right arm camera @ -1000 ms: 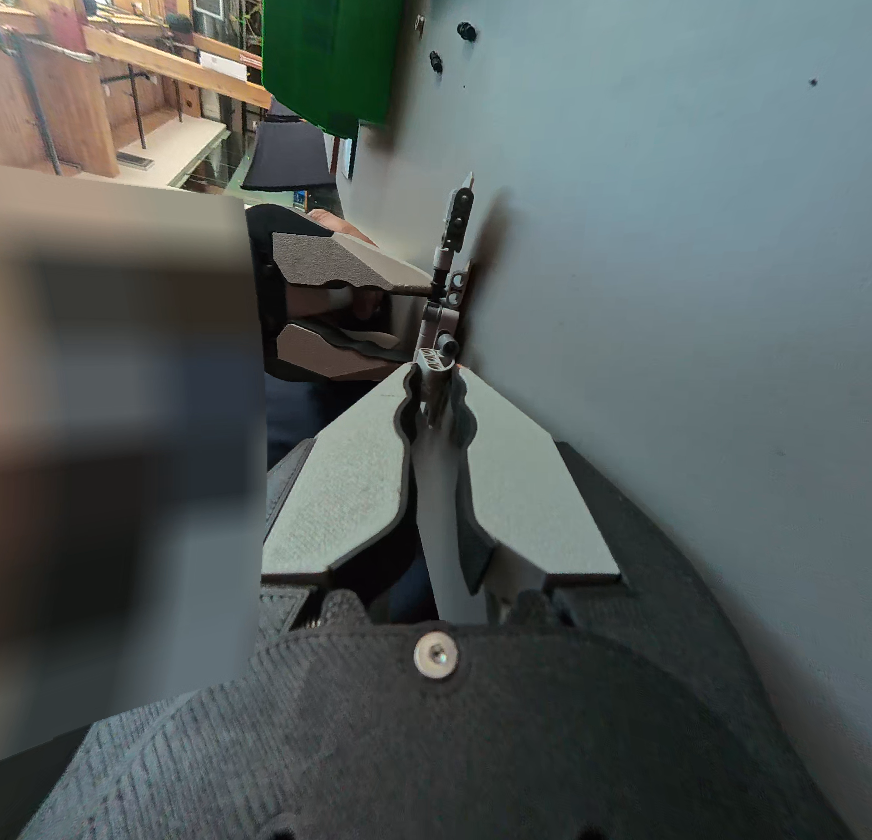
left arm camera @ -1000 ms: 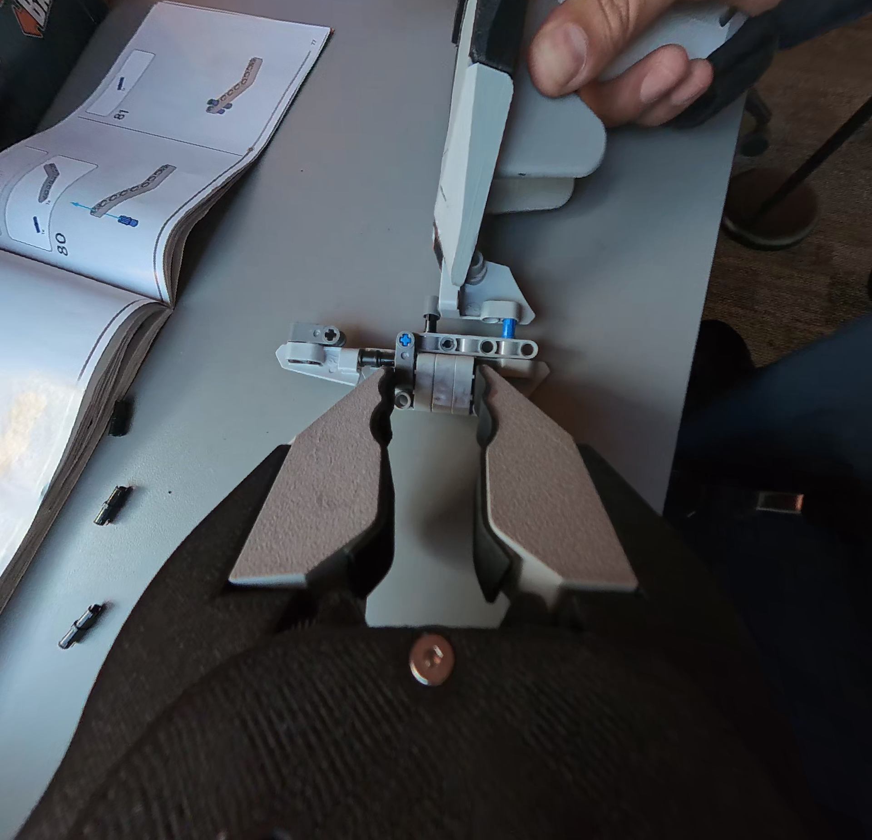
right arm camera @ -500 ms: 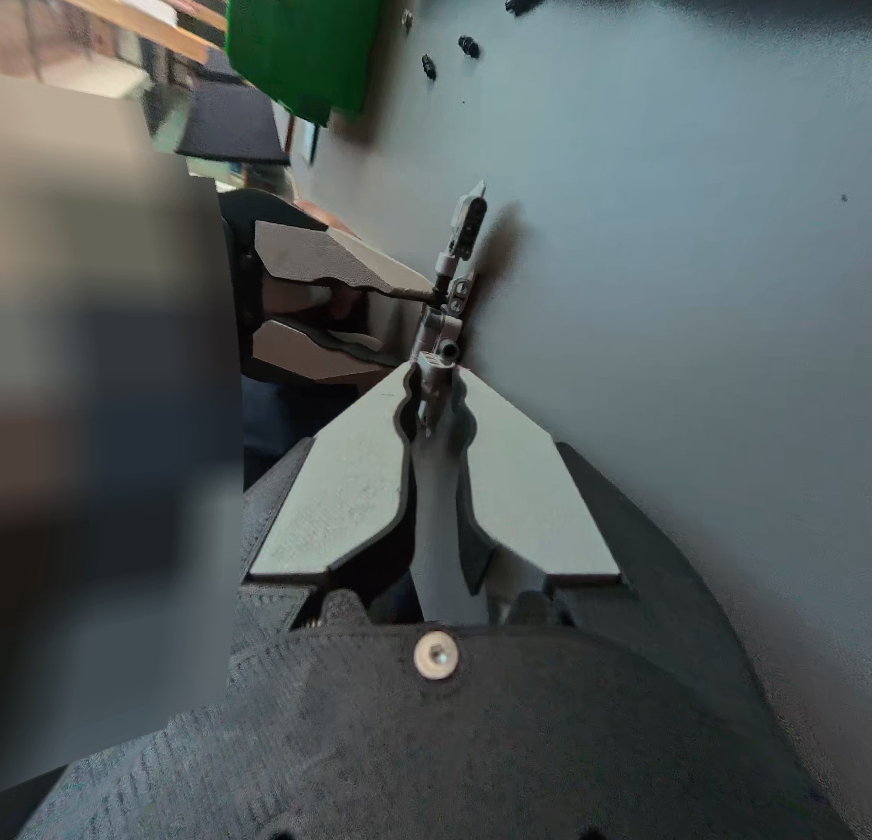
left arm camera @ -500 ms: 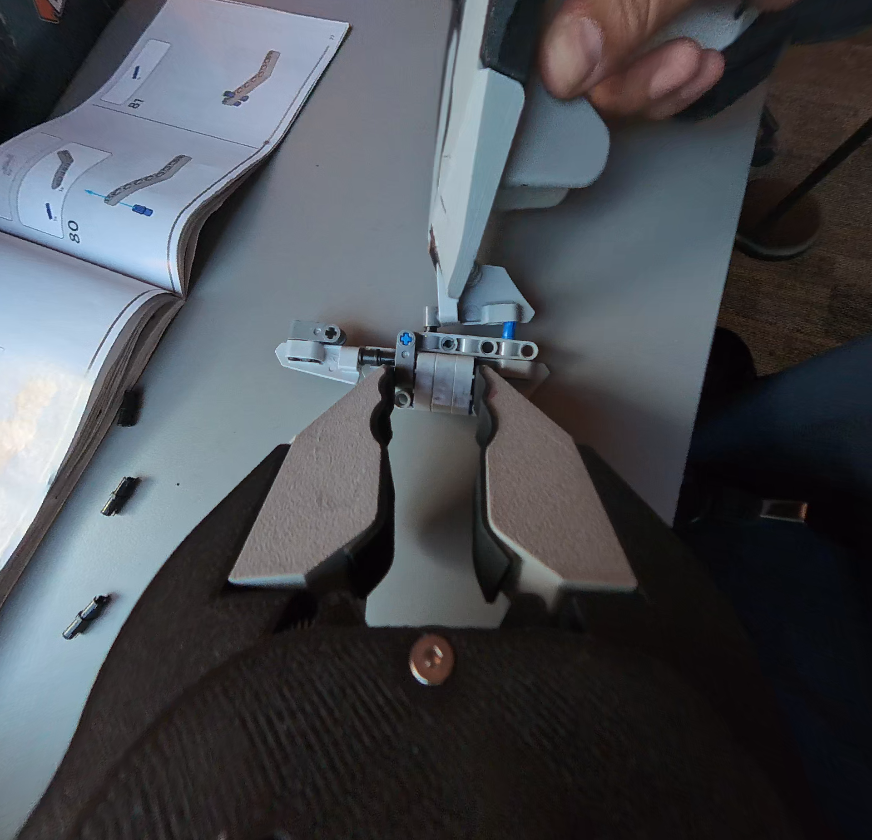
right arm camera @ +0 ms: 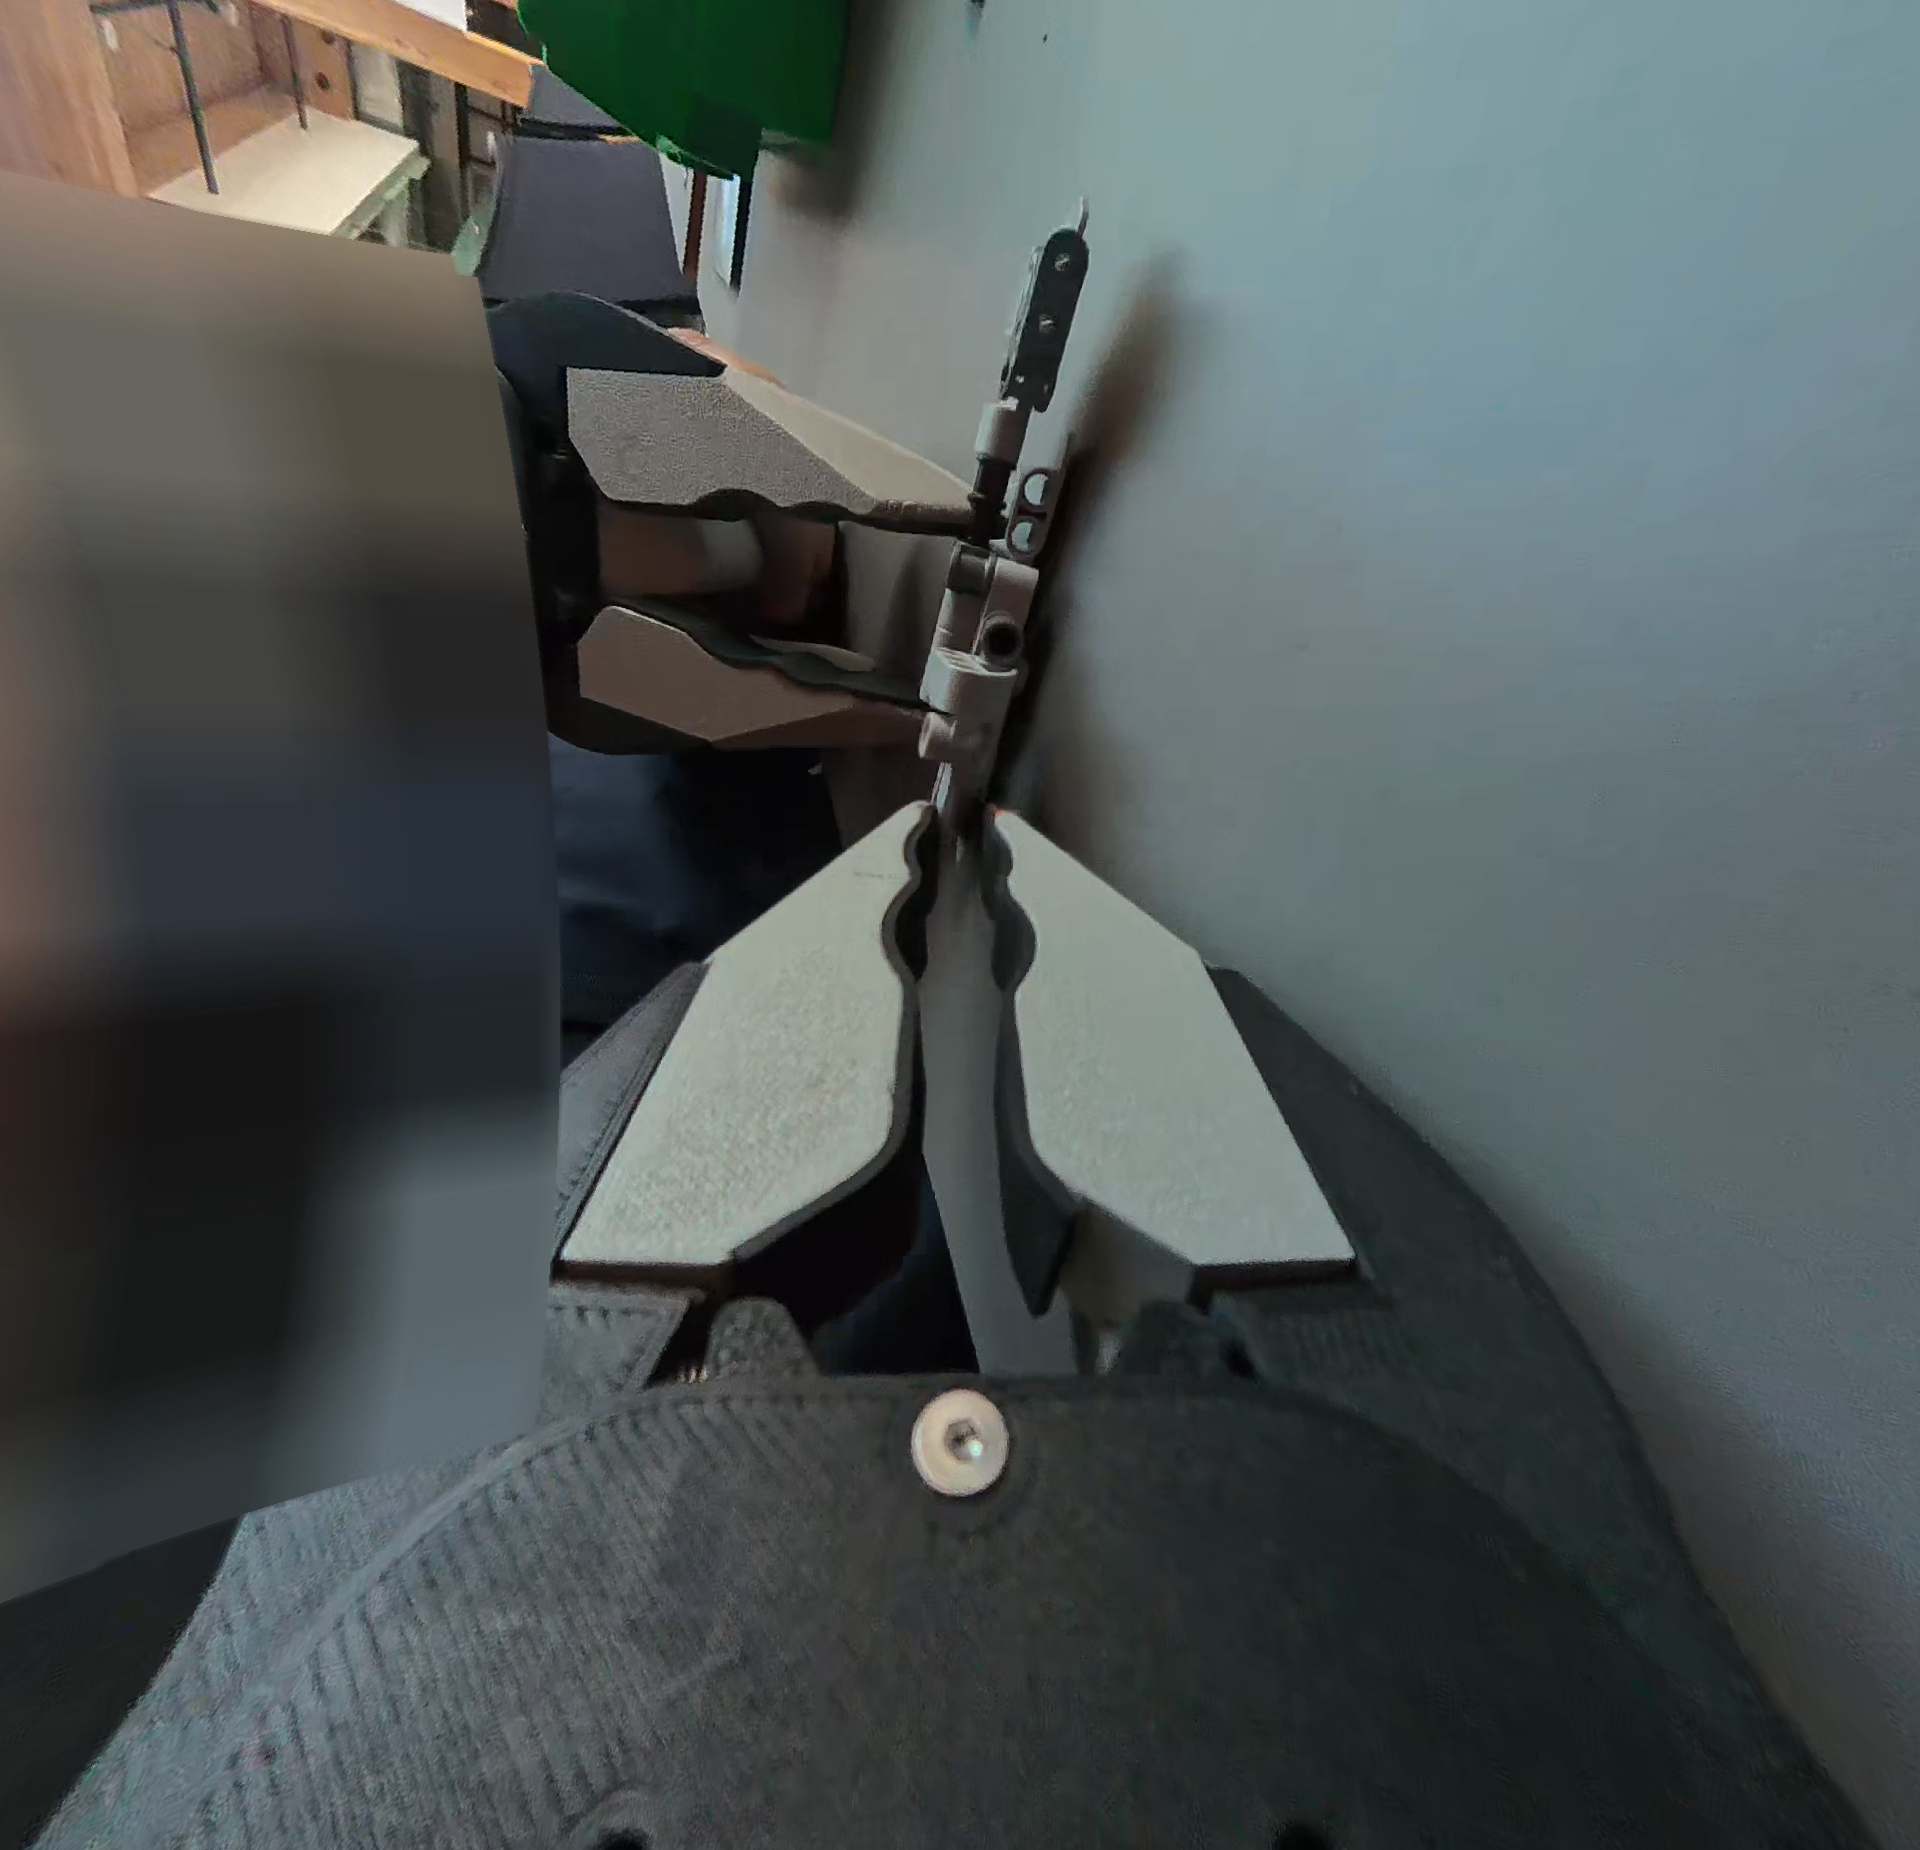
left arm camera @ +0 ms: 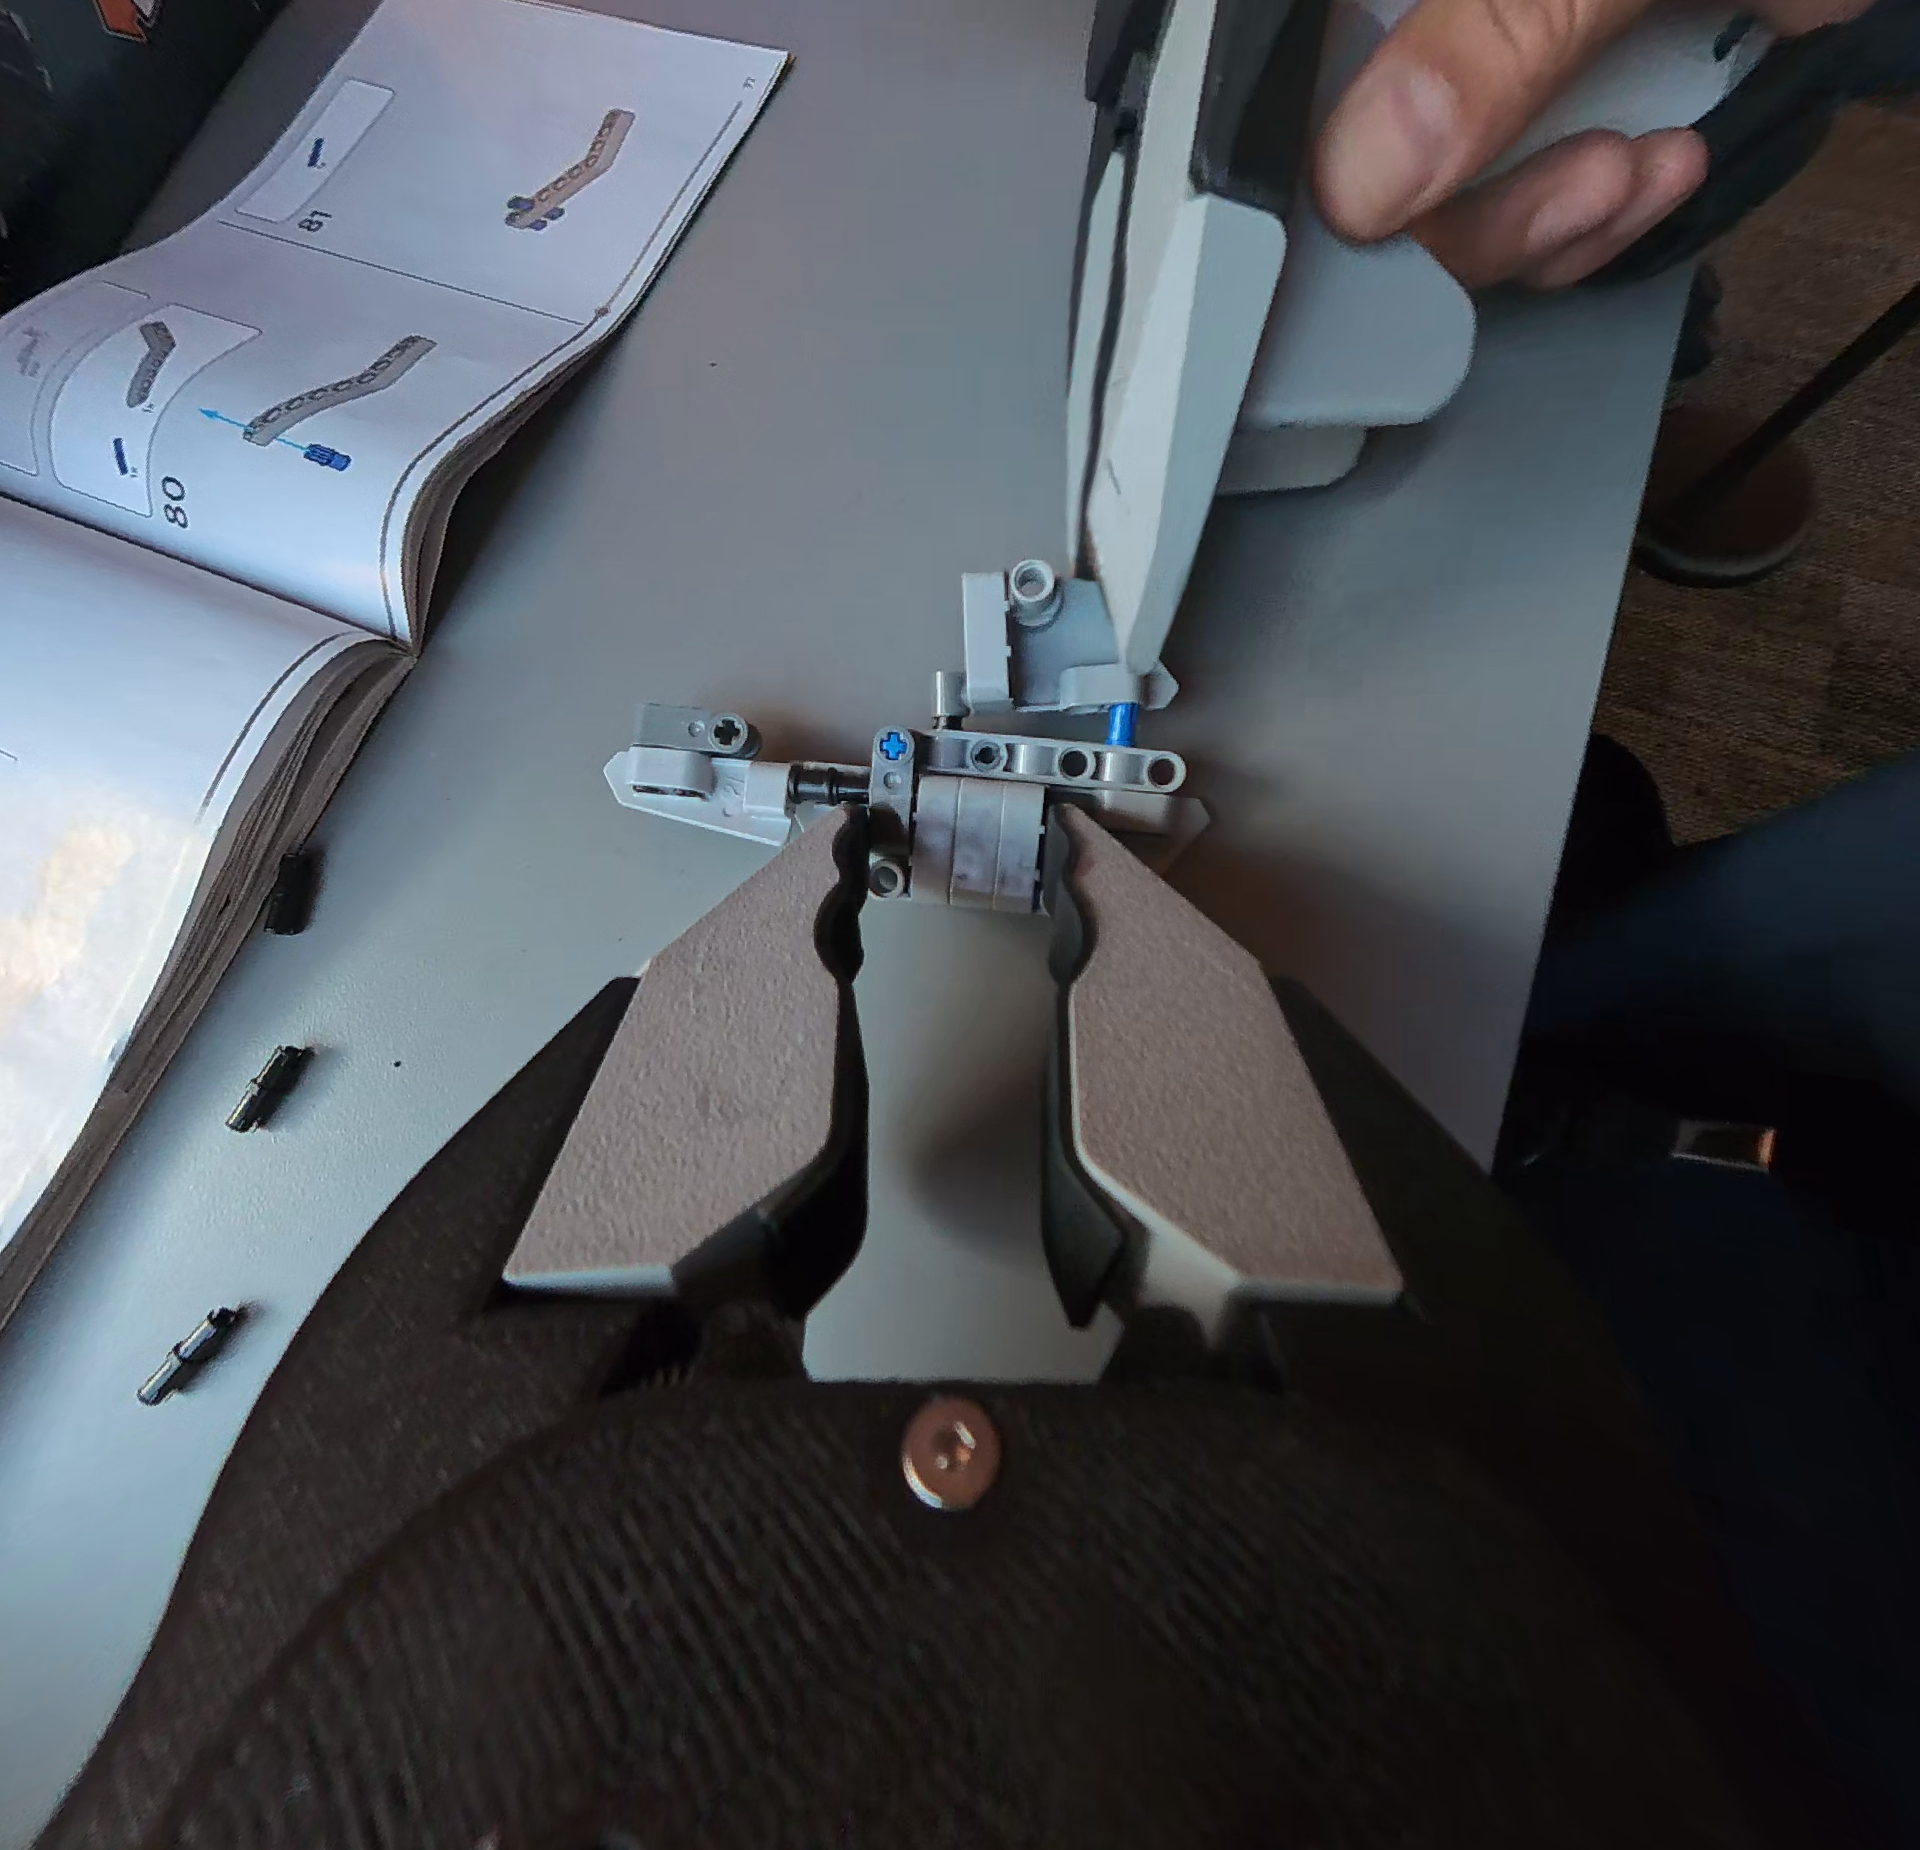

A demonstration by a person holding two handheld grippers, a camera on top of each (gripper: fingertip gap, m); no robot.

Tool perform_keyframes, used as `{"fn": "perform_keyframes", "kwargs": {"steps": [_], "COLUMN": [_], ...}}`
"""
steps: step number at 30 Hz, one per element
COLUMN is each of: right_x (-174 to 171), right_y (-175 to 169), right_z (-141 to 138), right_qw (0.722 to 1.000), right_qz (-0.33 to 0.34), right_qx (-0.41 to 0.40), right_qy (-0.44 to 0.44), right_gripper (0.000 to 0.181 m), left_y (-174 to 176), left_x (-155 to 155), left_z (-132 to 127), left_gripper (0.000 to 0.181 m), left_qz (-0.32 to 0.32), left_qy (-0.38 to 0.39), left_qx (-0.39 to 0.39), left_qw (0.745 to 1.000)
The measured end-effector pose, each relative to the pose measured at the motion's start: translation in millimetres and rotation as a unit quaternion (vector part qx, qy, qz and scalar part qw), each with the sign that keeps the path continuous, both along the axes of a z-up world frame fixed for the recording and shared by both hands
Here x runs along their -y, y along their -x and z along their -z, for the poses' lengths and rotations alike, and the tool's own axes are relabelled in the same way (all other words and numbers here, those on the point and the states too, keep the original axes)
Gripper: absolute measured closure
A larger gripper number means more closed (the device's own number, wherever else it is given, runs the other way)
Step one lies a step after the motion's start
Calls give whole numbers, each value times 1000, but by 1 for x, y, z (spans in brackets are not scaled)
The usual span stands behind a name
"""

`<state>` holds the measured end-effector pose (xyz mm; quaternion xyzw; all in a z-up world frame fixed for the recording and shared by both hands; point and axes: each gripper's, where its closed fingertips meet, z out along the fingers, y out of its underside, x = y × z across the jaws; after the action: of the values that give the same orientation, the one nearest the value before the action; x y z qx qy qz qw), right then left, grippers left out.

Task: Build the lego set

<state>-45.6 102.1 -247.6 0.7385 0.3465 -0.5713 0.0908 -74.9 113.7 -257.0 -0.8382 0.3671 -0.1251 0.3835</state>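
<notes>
The left tool (left arm camera: 956,844) clamps the grey lego assembly (left arm camera: 977,824) on the tabletop (left arm camera: 727,450). The right tool (right arm camera: 961,824), nearly closed, pinches a bracket (left arm camera: 1039,647) onto its blue pin (left arm camera: 1119,725); next, press it home squarely.

fingers: my left hand-held gripper (left arm camera: 956,844) has chunky grey wedge fingers (left arm camera: 717,1094), wavy inner edges
mount: dark ribbed fabric, one silver screw (left arm camera: 951,1466)
</notes>
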Motion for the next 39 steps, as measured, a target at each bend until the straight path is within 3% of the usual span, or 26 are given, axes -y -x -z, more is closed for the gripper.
{"fn": "perform_keyframes", "kwargs": {"steps": [13, 22, 27, 39], "right_x": [-3, 1, 3, 3], "right_y": [3, 6, 8, 8], "right_z": [2, 1, 1, 0], "right_qw": [1000, 1000, 1000, 1000], "right_qz": [18, 7, 0, -8], "right_qx": [-7, -11, -11, -14], "right_qy": [-15, -10, -5, 6], "right_gripper": [179, 180, 179, 179], "left_y": [3, 2, 0, 1], "left_x": [-4, 17, 10, 9], "left_z": [-1, -6, -1, -2], "left_gripper": [150, 129, 119, 125], "left_qz": [-19, 17, 21, 41], "left_qy": [-7, -25, -22, 0], "left_qx": [-1, -18, -26, -6], "left_qw": [1000, 999, 999, 999]}}
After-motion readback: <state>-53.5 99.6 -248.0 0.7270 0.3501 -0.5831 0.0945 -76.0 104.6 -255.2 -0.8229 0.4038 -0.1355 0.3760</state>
